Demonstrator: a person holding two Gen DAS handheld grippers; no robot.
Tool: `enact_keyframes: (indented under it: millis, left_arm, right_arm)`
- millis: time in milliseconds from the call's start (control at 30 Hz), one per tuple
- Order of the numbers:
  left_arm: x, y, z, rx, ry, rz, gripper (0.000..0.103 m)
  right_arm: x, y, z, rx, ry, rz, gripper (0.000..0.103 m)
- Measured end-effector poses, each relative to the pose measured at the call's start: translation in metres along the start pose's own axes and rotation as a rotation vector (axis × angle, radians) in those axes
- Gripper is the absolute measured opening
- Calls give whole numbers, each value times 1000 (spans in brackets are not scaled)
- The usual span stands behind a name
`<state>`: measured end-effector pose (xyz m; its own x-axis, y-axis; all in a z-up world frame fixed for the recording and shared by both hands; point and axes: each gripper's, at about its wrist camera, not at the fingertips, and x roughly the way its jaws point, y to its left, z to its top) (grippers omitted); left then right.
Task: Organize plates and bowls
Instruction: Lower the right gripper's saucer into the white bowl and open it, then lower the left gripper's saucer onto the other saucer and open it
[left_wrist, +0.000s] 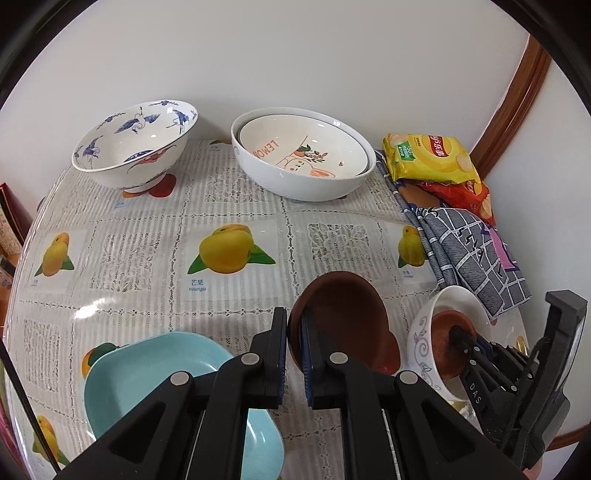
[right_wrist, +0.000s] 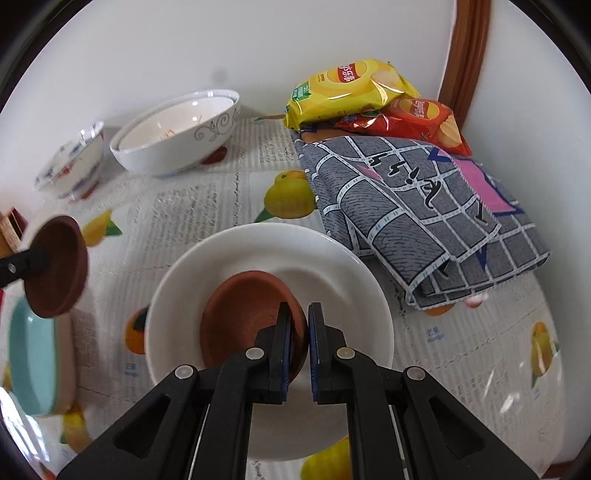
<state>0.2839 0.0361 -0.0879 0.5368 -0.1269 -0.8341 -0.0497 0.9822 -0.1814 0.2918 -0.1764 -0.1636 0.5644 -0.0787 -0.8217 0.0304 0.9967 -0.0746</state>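
In the left wrist view my left gripper (left_wrist: 294, 321) is shut on the rim of a brown clay dish (left_wrist: 343, 314), which it holds tilted above the tablecloth. A light blue dish (left_wrist: 147, 373) lies just left of it. My right gripper (right_wrist: 300, 314) is shut on the rim of a smaller brown clay dish (right_wrist: 243, 314) that sits inside a white bowl (right_wrist: 207, 258). The right wrist view also shows the left-held brown dish (right_wrist: 59, 266) at the far left. From the left wrist view, the right gripper (left_wrist: 456, 332) reaches into that white bowl (left_wrist: 424, 332), which has purple scrolls.
By the back wall stand a blue-and-white crane bowl (left_wrist: 136, 144) and a large white bowl (left_wrist: 295, 181) with a LEMON plate (left_wrist: 306, 147) nested in it. Crisp bags (left_wrist: 428, 158) and a folded grey checked cloth (right_wrist: 413, 218) fill the right side. A wall corner is at right.
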Motion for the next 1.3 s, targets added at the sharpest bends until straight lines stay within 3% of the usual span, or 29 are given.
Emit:
enact_keyframes:
  millis: [500, 600, 700, 867, 1300]
  left_arm:
    - [3, 1, 1, 4, 6, 1, 8]
    - [0, -1, 0, 9, 4, 4, 8]
    - [-2, -3, -1, 11, 5, 4, 8]
    - [-8, -15, -4, 20, 4, -1, 8]
    - [-18, -68, -16, 70, 8, -55, 8]
  right_arm:
    - [11, 7, -3, -102, 48, -81, 19]
    - [8, 4, -1, -94, 49, -71, 20]
    - [1, 5, -1, -91, 36, -59, 30]
    - [-21, 2, -2, -72, -7, 7, 30]
    - [-82, -74, -21, 97, -118, 21, 35]
